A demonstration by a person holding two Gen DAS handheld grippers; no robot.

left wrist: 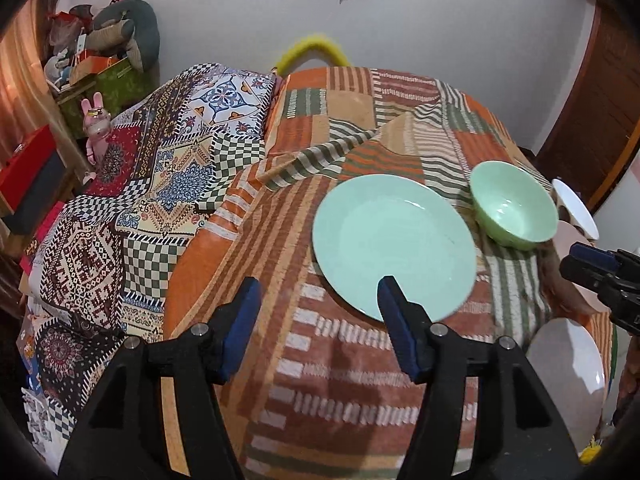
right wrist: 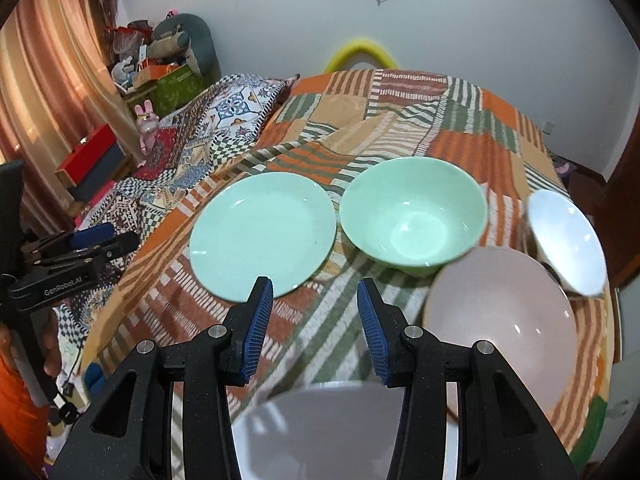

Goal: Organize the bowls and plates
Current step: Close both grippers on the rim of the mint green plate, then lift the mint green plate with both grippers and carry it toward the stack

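Observation:
A pale green plate (left wrist: 394,246) (right wrist: 262,236) lies flat on the patchwork cloth, and a green bowl (left wrist: 514,204) (right wrist: 414,216) stands upright just to its right. My left gripper (left wrist: 318,292) hovers at the plate's near edge, open, with nothing between its fingers. My right gripper (right wrist: 314,292) is open with a narrower gap, above the cloth in front of the plate and the bowl, also holding nothing. Each gripper shows in the other's view: the left gripper (right wrist: 116,238) at the left edge, the right gripper (left wrist: 572,260) at the right edge.
A pink plate (right wrist: 504,320) (left wrist: 570,234) lies right of the right gripper, a white bowl (right wrist: 568,240) (left wrist: 576,208) behind it, and a white plate (right wrist: 340,432) (left wrist: 568,364) nearest me. A patterned quilt (left wrist: 140,200) covers the left side, with boxes and toys (left wrist: 96,56) beyond it.

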